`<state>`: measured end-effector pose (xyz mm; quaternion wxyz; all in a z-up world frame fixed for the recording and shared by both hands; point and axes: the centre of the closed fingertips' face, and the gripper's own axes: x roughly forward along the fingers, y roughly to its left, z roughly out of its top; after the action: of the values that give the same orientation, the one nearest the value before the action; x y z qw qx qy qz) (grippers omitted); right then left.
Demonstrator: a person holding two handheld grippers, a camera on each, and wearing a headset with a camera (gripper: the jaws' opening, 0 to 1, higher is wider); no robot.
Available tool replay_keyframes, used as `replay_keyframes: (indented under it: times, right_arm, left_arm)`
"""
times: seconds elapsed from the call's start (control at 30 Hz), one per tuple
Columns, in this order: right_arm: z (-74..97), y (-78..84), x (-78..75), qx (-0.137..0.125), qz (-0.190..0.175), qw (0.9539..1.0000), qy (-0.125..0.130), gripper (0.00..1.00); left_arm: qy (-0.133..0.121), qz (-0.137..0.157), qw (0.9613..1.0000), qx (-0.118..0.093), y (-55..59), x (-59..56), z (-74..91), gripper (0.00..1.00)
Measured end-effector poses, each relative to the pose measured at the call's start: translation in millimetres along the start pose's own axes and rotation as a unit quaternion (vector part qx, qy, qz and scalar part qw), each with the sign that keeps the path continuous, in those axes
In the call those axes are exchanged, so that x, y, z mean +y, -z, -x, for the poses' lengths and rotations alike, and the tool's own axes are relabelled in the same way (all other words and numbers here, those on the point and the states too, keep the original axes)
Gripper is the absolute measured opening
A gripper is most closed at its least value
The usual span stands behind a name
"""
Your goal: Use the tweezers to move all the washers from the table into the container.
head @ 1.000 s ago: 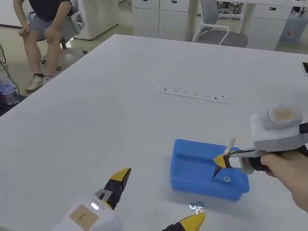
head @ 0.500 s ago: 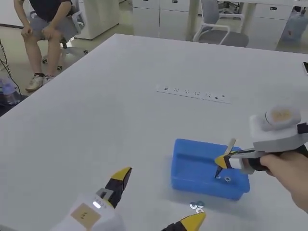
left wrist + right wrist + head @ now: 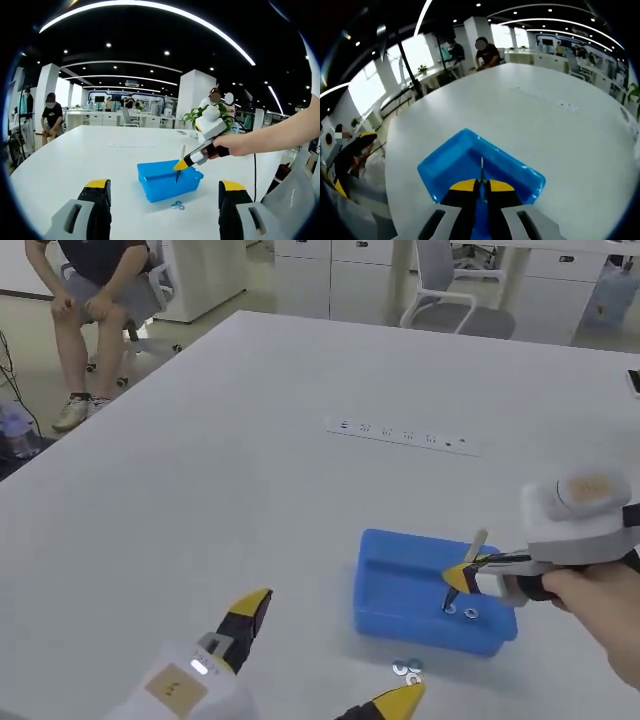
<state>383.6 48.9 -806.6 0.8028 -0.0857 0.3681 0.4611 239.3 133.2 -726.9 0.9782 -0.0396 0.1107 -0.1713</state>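
From the head view, the right gripper is clamped on the tweezers. Their tips point down into the blue container, right by two washers on its floor. I can't tell if the tips hold one. More loose washers lie on the table just in front of the container. The left gripper hovers near them, its jaws spread wide. A power strip lies well beyond.

In the left gripper view, the left gripper has its jaws far apart, framing the container and the loose washers. A hand holds the right gripper over the container.

In the right gripper view, the right gripper is pinched on the tweezers, above the container.
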Motion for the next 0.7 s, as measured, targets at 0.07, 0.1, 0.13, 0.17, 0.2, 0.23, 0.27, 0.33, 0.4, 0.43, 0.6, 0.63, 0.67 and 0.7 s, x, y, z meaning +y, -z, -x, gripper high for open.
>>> replay_keyframes:
  times: [0.07, 0.1, 0.13, 0.17, 0.2, 0.23, 0.27, 0.33, 0.4, 0.43, 0.6, 0.63, 0.67, 0.7]
  right_arm:
    - [4.4, -1.9, 3.3, -0.007, 0.001, 1.0000, 0.001, 0.04]
    - [5.2, -2.6, 3.8, -0.010, 0.002, 0.9999, 0.001, 0.04]
    - [4.3, -2.6, 3.4, -0.011, 0.002, 0.9999, 0.000, 0.04]
    - [7.8, -4.4, 5.2, -0.015, 0.002, 0.9999, -0.001, 0.04]
    - [11.6, -6.4, 7.3, -0.018, 0.003, 0.9998, -0.002, 0.04]
    - [14.9, -9.3, 9.3, -0.024, 0.005, 0.9997, -0.003, 0.04]
    - [16.3, -10.6, 9.7, -0.024, 0.020, 0.9995, -0.001, 0.04]
    - [23.0, -13.0, 15.9, -0.022, 0.059, 0.9980, 0.001, 0.04]
    - [29.5, -15.7, 22.9, -0.029, 0.059, 0.9978, -0.003, 0.04]
    - [32.0, -17.4, 25.7, -0.034, 0.060, 0.9976, -0.005, 0.04]
    - [43.6, -25.2, 47.4, -0.058, 0.050, 0.9967, -0.025, 0.04]
    - [45.0, -25.8, 51.9, -0.061, 0.048, 0.9965, -0.030, 0.04]
    - [46.0, -25.9, 55.7, -0.063, 0.048, 0.9963, -0.035, 0.04]
    - [46.9, -25.4, 59.6, -0.064, 0.046, 0.9961, -0.039, 0.04]
  left_arm:
    - [0.000, 0.000, 1.0000, 0.001, 0.3, -0.2, -0.1, 0.91]
    - [0.001, -0.001, 1.0000, 0.001, 0.4, -0.6, -0.2, 0.91]
    - [0.002, -0.001, 1.0000, 0.002, 0.7, -1.0, -0.2, 0.91]
    - [0.002, -0.001, 1.0000, 0.002, 0.7, -1.1, -0.2, 0.90]
    - [0.003, -0.002, 1.0000, 0.003, 0.9, -1.4, -0.3, 0.90]
    - [0.003, -0.002, 1.0000, 0.004, 1.0, -1.6, -0.3, 0.90]
    - [0.004, -0.002, 1.0000, 0.004, 1.1, -1.9, -0.4, 0.90]
    - [0.005, -0.003, 1.0000, 0.004, 1.4, -2.1, -0.4, 0.90]
    - [0.006, -0.003, 1.0000, 0.006, 2.1, -2.2, -0.5, 0.90]
    - [0.006, -0.004, 1.0000, 0.006, 2.3, -2.3, -0.5, 0.90]
    - [0.008, -0.005, 0.9999, 0.008, 2.7, -3.2, -0.6, 0.90]
    - [0.008, -0.005, 0.9999, 0.009, 2.9, -3.5, -0.7, 0.90]
    - [0.008, -0.005, 0.9999, 0.009, 2.9, -3.5, -0.7, 0.90]
    - [0.007, -0.006, 0.9999, 0.010, 3.0, -3.4, -0.7, 0.90]
